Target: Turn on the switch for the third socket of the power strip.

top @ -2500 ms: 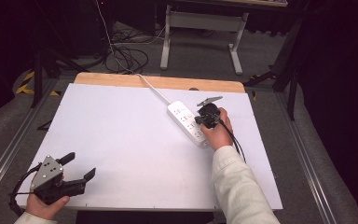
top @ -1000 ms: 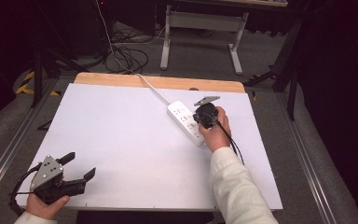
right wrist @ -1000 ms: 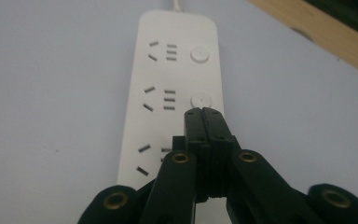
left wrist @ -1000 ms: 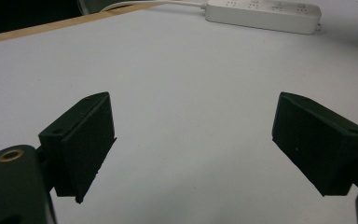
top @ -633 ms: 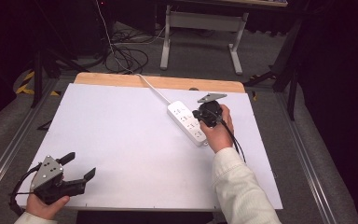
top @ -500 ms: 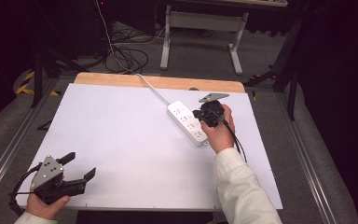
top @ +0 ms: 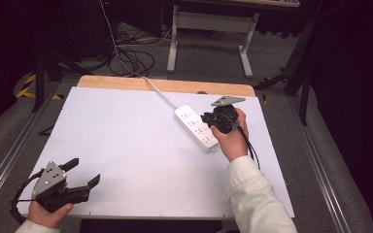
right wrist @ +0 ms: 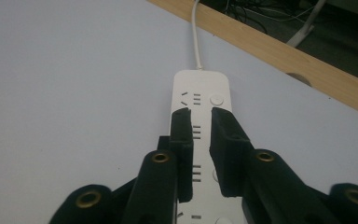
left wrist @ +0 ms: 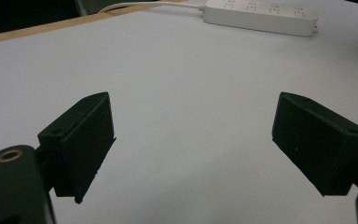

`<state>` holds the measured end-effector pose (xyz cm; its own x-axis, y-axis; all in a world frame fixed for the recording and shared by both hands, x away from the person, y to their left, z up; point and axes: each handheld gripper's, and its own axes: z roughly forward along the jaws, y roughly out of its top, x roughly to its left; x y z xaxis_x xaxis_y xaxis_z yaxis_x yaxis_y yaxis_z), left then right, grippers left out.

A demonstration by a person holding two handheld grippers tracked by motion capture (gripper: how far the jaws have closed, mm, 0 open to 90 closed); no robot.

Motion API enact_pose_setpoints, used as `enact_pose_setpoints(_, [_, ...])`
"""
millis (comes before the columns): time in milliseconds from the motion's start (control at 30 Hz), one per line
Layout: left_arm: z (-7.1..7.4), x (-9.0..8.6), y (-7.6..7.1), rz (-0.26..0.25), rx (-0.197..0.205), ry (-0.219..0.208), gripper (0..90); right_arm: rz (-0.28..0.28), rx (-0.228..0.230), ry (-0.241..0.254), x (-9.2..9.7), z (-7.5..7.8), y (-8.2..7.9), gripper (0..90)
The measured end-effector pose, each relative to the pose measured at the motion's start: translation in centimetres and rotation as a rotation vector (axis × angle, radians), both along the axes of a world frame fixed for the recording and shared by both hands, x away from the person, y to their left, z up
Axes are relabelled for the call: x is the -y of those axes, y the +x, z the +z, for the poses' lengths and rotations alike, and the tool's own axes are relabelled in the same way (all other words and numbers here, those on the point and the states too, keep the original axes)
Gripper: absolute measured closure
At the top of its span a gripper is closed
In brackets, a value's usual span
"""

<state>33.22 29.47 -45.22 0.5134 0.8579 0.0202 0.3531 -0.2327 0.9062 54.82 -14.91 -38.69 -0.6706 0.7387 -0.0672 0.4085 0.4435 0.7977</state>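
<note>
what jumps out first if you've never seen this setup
A white power strip lies at the far right of the white table, its cord running off the back edge. The right gripper hangs just above it, jaws a narrow gap apart with nothing between; the left gripper rests wide open at the near left corner.

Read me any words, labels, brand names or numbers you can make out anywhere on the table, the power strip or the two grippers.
None can be read.
power strip: only socket slots and round buttons on its white top; no legible print.
left gripper and right gripper: plain black jaws, no markings.
table: bare white surface, no text.
</note>
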Motion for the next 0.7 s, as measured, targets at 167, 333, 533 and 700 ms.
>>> enact_pose_setpoints(167, [0.0, 0.0, 0.0, 0.000, 0.001, -0.002, 13.2, 0.013, 0.025, 0.035, 0.3, 0.9, -1.0, 58.8])
enact_pose_setpoints(333, [0.0, 0.0, 0.0, 0.000, -0.001, -0.005, 13.2, 0.030, 0.046, 0.053, 0.6, 1.4, -2.2, 46.4])
enact_pose_setpoints(533, [0.1, -0.1, 0.0, 0.002, -0.001, -0.016, 13.1, 0.050, 0.072, 0.086, 1.2, 1.8, -3.8, 35.0])
enact_pose_setpoints(700, [0.2, -0.2, -0.1, 0.004, 0.000, -0.019, 13.1, 0.081, 0.086, 0.093, 1.5, 1.8, -4.9, 29.3])
